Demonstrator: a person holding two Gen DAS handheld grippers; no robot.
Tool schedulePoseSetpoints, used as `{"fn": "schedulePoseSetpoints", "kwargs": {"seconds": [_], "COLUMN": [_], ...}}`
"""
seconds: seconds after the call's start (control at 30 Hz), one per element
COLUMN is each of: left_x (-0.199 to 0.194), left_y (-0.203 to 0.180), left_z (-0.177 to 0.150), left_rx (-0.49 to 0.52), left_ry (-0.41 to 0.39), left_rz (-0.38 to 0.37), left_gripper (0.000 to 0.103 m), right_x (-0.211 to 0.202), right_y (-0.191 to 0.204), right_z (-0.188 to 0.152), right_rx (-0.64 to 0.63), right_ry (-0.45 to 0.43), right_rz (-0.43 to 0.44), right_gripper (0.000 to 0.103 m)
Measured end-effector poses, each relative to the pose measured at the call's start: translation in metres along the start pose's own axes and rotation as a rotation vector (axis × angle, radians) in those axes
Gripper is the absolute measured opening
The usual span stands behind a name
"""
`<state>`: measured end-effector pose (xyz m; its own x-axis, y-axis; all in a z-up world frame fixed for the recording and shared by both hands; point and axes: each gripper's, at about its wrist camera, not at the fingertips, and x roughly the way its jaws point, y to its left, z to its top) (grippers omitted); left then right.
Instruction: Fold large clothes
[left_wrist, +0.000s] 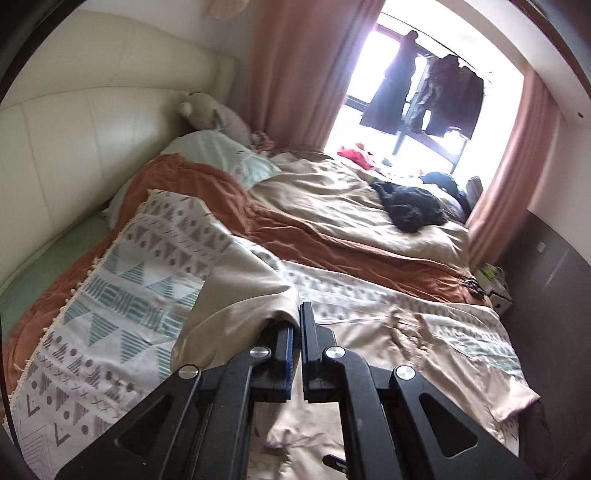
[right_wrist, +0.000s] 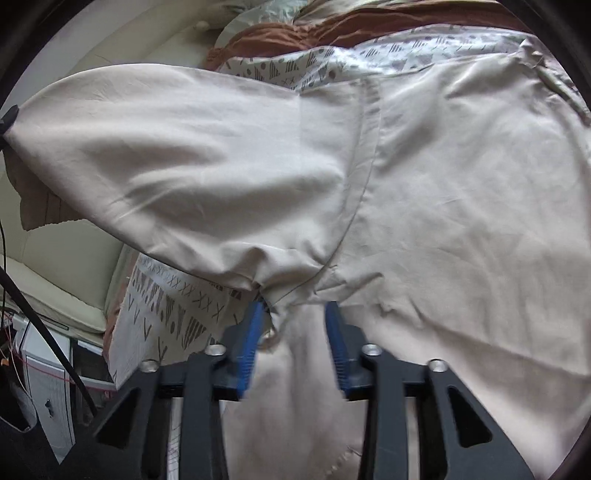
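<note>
Left tool (left_wrist: 297, 321) pinches beige garment (left_wrist: 236, 295); right tool (right_wrist: 295, 314) straddles it.

A home bedroom: padded headboard (left_wrist: 74, 122), rumpled bed (left_wrist: 332, 206), pink curtains (left_wrist: 288, 70), clothes at the window (left_wrist: 424, 92).

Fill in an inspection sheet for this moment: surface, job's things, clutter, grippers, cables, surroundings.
Surface: bed with a rumpled beige duvet and a patterned blanket.
Job's things: beige garment spread on the blanket, one part lifted.
Clutter: black clothing, stuffed toy, pillow.
Grippers: left gripper shut on the garment's edge; right gripper open, fabric between its jaws.
Cables: black cable beside the bed.
Surroundings: pink curtains, clothes hanging at the window.
</note>
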<state>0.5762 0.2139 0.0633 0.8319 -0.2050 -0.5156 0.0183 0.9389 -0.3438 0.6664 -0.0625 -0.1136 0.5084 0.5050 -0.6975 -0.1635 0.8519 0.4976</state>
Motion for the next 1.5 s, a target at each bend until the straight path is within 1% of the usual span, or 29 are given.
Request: {"fn": "schedulePoseSetpoints", "kwargs": {"seconds": [0.03, 0.2, 0.3, 0.37, 0.43, 0.47, 0.5, 0.53, 0.6, 0.7, 0.77, 0.87, 1.0, 1.1, 1.13, 1.23, 1.3, 1.33, 1.4, 1.47, 1.5], "left_x": [-0.001, 0.003, 0.008, 0.013, 0.019, 0.023, 0.026, 0.030, 0.041, 0.061, 0.078, 0.105, 0.136, 0.155, 0.160, 0.170, 0.171, 0.170, 0.165, 0.155, 0.148], "left_y": [-0.012, -0.060, -0.088, -0.105, -0.121, -0.131, -0.140, -0.147, -0.161, -0.182, -0.195, -0.208, -0.216, -0.220, -0.219, -0.215, -0.212, -0.211, -0.209, -0.205, -0.202], "left_z": [-0.001, -0.011, -0.019, -0.024, -0.031, -0.035, -0.039, -0.043, -0.051, -0.067, -0.083, -0.110, -0.147, -0.174, -0.185, -0.205, -0.216, -0.222, -0.227, -0.228, -0.227], "left_rx": [0.011, 0.066, 0.095, 0.105, 0.123, 0.131, 0.139, 0.144, 0.147, 0.160, 0.154, 0.142, 0.111, 0.094, 0.073, 0.025, 0.008, 0.000, -0.015, -0.040, -0.060], "left_ry": [0.005, 0.038, 0.063, 0.083, 0.102, 0.112, 0.123, 0.135, 0.159, 0.195, 0.227, 0.277, 0.352, 0.427, 0.457, 0.502, 0.525, 0.536, 0.533, 0.513, 0.491], "left_rz": [-0.017, -0.098, -0.136, -0.162, -0.180, -0.189, -0.198, -0.206, -0.222, -0.239, -0.259, -0.282, -0.291, -0.290, -0.276, -0.263, -0.260, -0.265, -0.272, -0.288, -0.301], "left_gripper": [0.006, 0.006, 0.005, 0.005, 0.006, 0.005, 0.006, 0.005, 0.005, 0.006, 0.006, 0.006, 0.006, 0.006, 0.006, 0.006, 0.008, 0.012, 0.032, 0.103, 0.103], "right_x": [-0.015, -0.096, -0.139, -0.164, -0.179, -0.185, -0.184, -0.185, -0.196, -0.212, -0.214, -0.218, -0.229, -0.239, -0.241, -0.243, -0.247, -0.249, -0.252, -0.257, -0.259], "right_y": [-0.004, -0.039, -0.062, -0.075, -0.091, -0.095, -0.104, -0.113, -0.121, -0.131, -0.142, -0.162, -0.179, -0.189, -0.192, -0.197, -0.194, -0.193, -0.188, -0.186, -0.184], "right_z": [-0.005, -0.037, -0.064, -0.081, -0.094, -0.100, -0.100, -0.107, -0.102, -0.097, -0.101, -0.105, -0.105, -0.107, -0.108, -0.109, -0.110, -0.110, -0.109, -0.111, -0.112], "right_rx": [0.004, 0.062, 0.128, 0.172, 0.198, 0.209, 0.229, 0.246, 0.260, 0.285, 0.322, 0.376, 0.432, 0.476, 0.490, 0.529, 0.533, 0.532, 0.527, 0.519, 0.514], "right_ry": [-0.026, -0.113, -0.160, -0.199, -0.234, -0.238, -0.224, -0.211, -0.240, -0.288, -0.300, -0.310, -0.336, -0.366, -0.375, -0.377, -0.383, -0.387, -0.394, -0.402, -0.406], "right_rz": [-0.005, -0.054, -0.093, -0.094, -0.082, -0.080, -0.081, -0.073, -0.040, -0.046, -0.049, -0.085, -0.080, -0.138, -0.146, -0.140, -0.151, -0.153, -0.155, -0.155, -0.156], "right_gripper": [0.079, 0.079, 0.079, 0.079, 0.079, 0.079, 0.079, 0.079, 0.079, 0.079, 0.079, 0.079, 0.079, 0.079, 0.079, 0.079, 0.079, 0.080, 0.080, 0.081, 0.081]}}
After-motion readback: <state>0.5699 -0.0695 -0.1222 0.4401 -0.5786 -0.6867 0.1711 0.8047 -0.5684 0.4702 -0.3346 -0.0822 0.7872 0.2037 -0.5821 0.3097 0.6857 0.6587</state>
